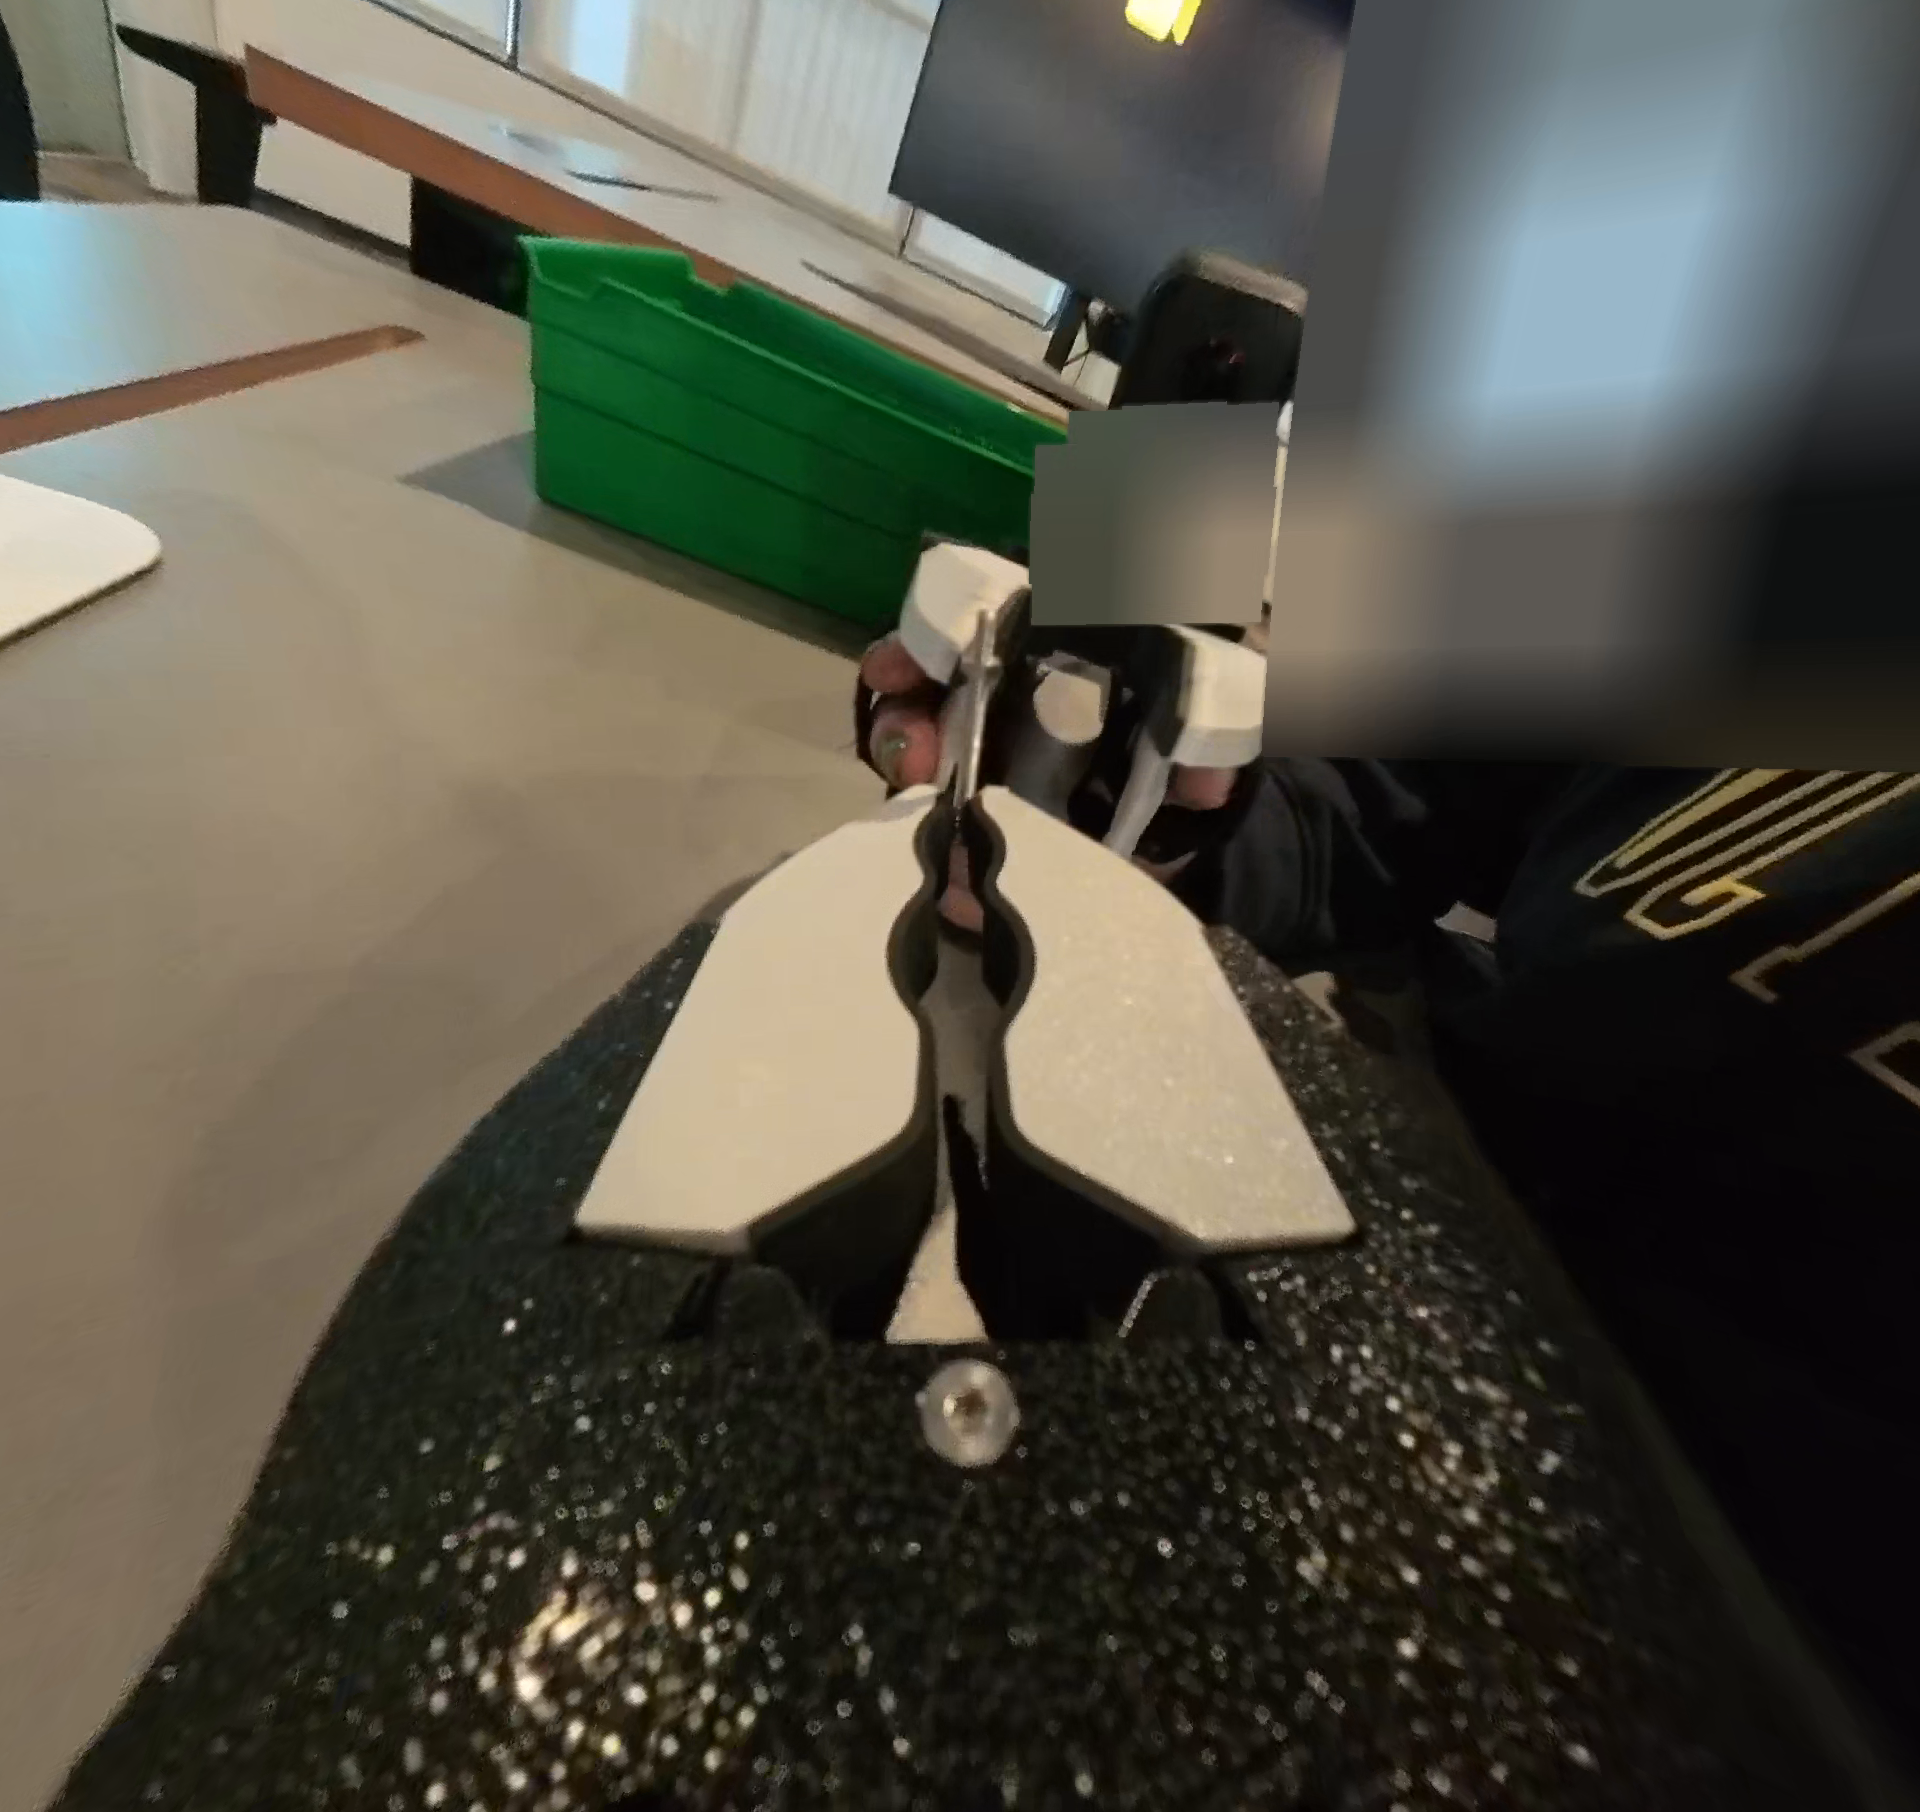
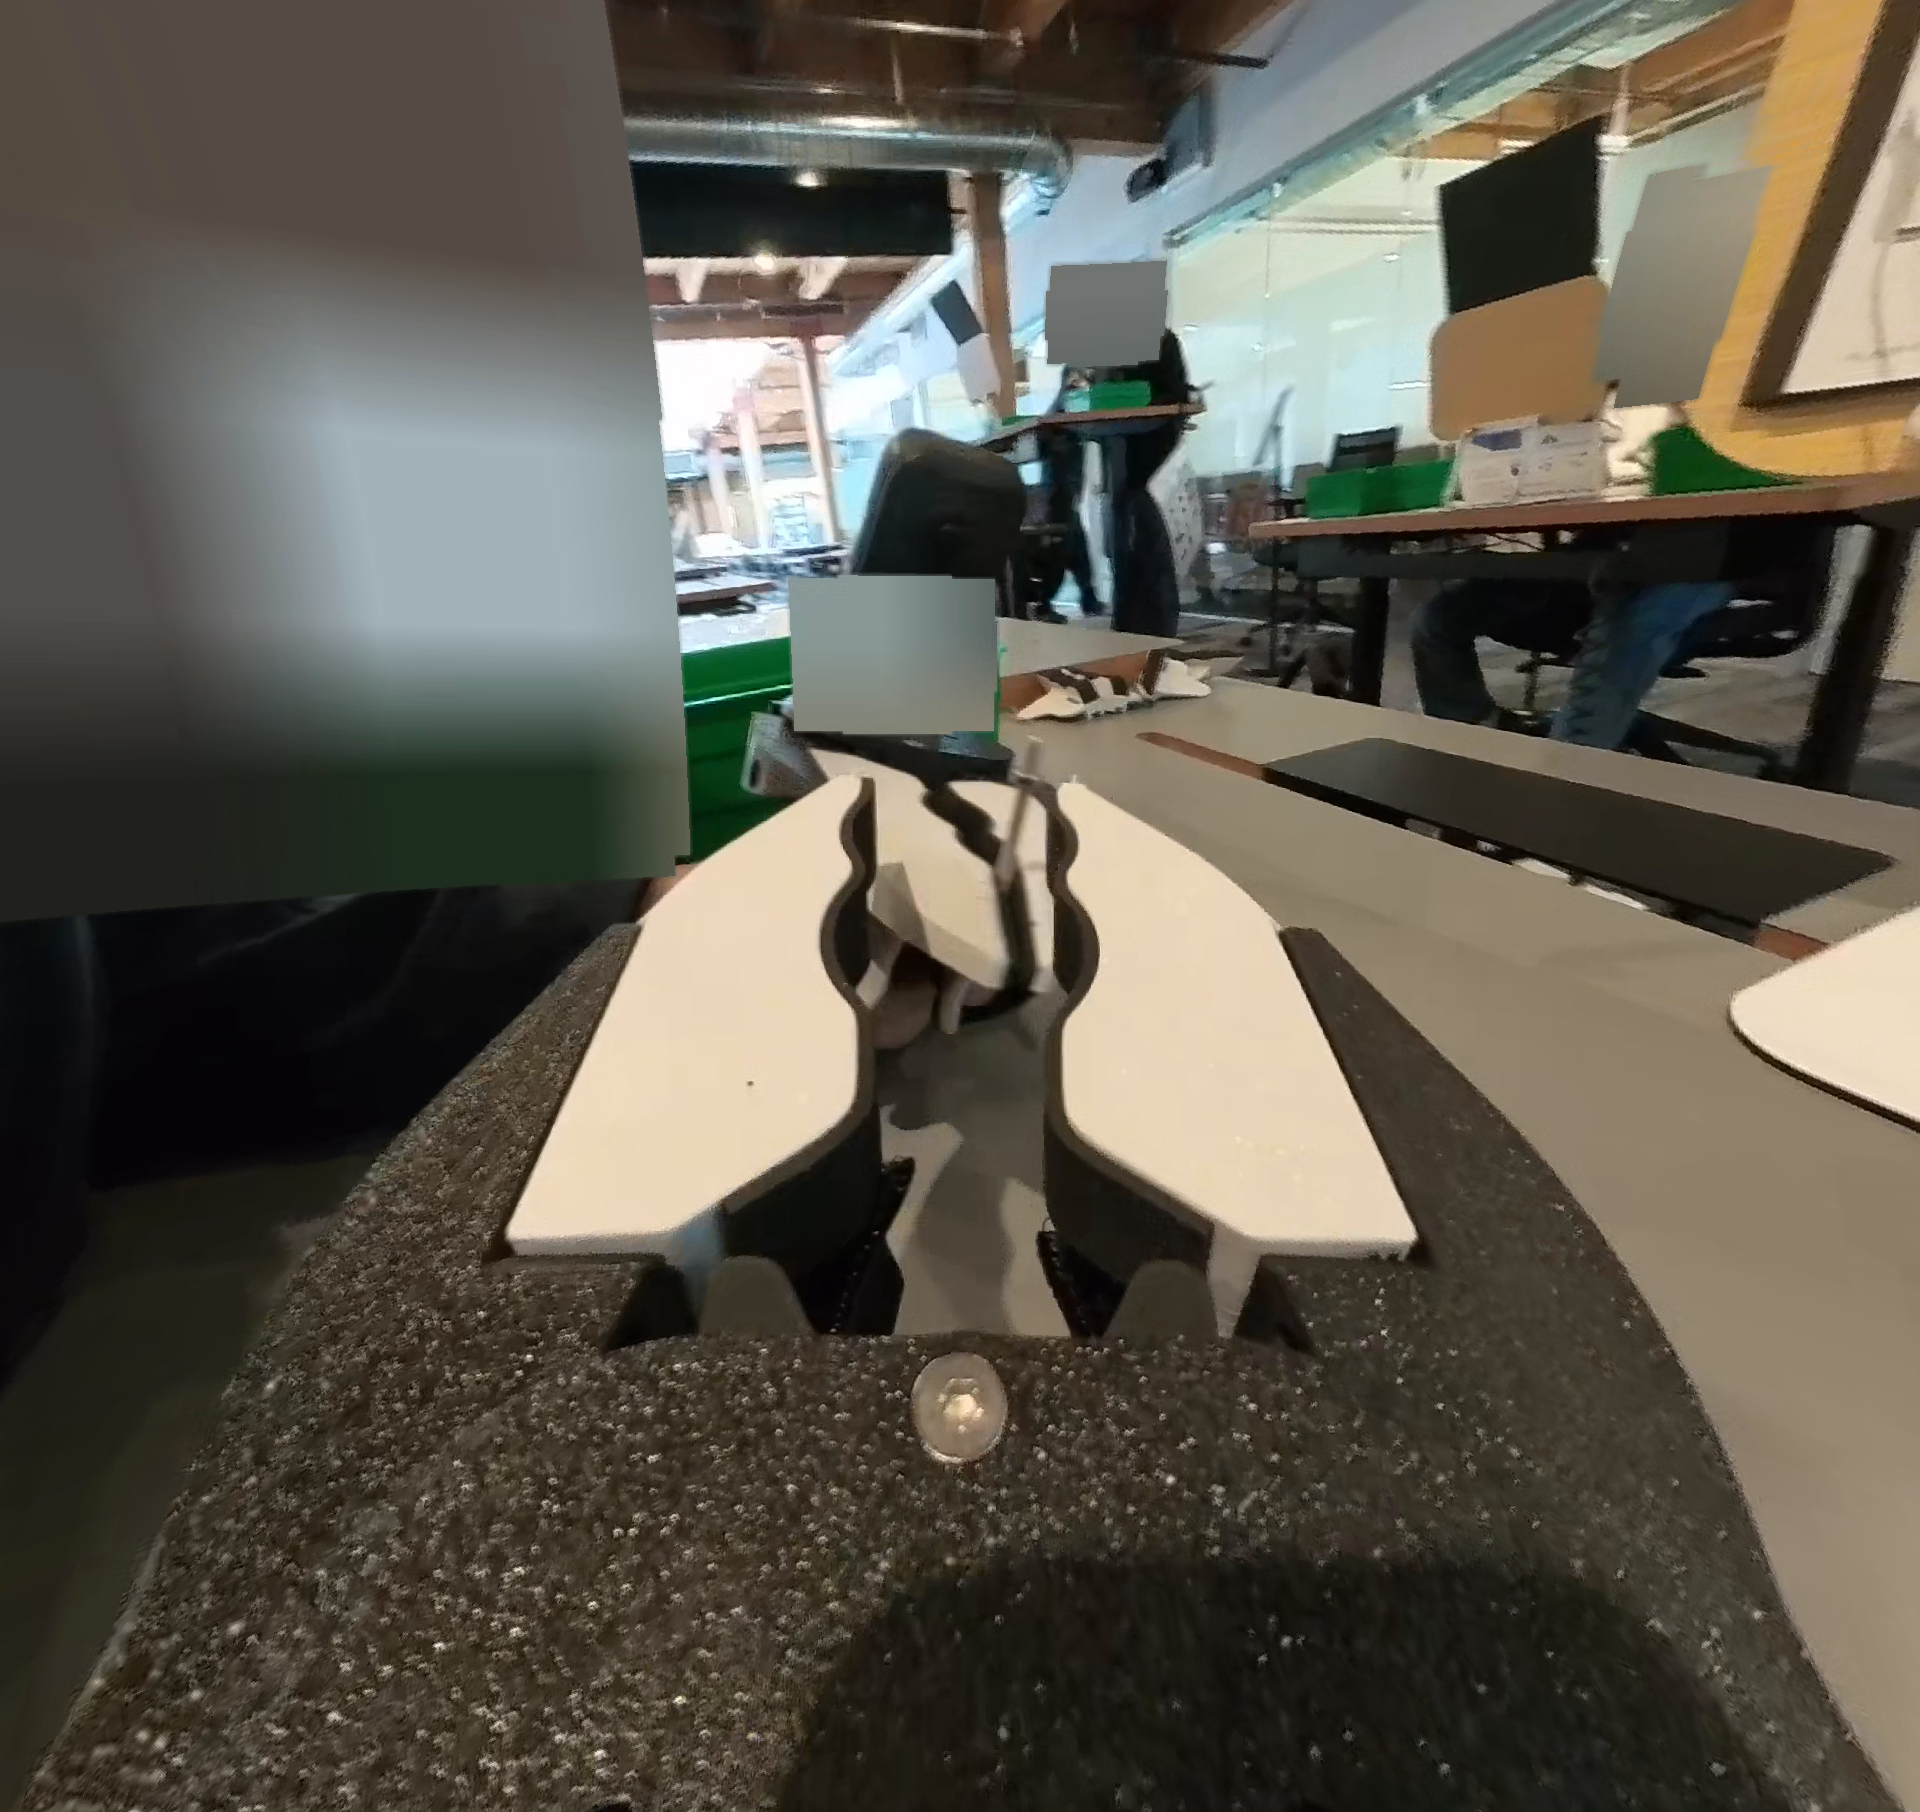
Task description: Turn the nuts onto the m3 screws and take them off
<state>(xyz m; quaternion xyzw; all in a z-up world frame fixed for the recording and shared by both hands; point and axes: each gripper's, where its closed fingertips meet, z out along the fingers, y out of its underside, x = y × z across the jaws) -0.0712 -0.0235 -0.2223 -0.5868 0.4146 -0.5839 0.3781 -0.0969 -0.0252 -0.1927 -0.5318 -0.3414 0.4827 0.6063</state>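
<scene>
The thin screw (image 1: 975, 713) was pinched in the closed left hand-held gripper (image 1: 958, 806); the open, empty right hand-held gripper (image 2: 961, 786) was best aligned squarely before closing.

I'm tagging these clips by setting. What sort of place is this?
Most likely an open-plan office or workshop: long desks carrying green bins, a dark monitor nearby, a swivel chair, glass partitions, and exposed wooden beams and ducting overhead.

Open office: desks (image 2: 1558, 515), monitor (image 1: 1122, 79), office chair (image 2: 935, 505)
</scene>
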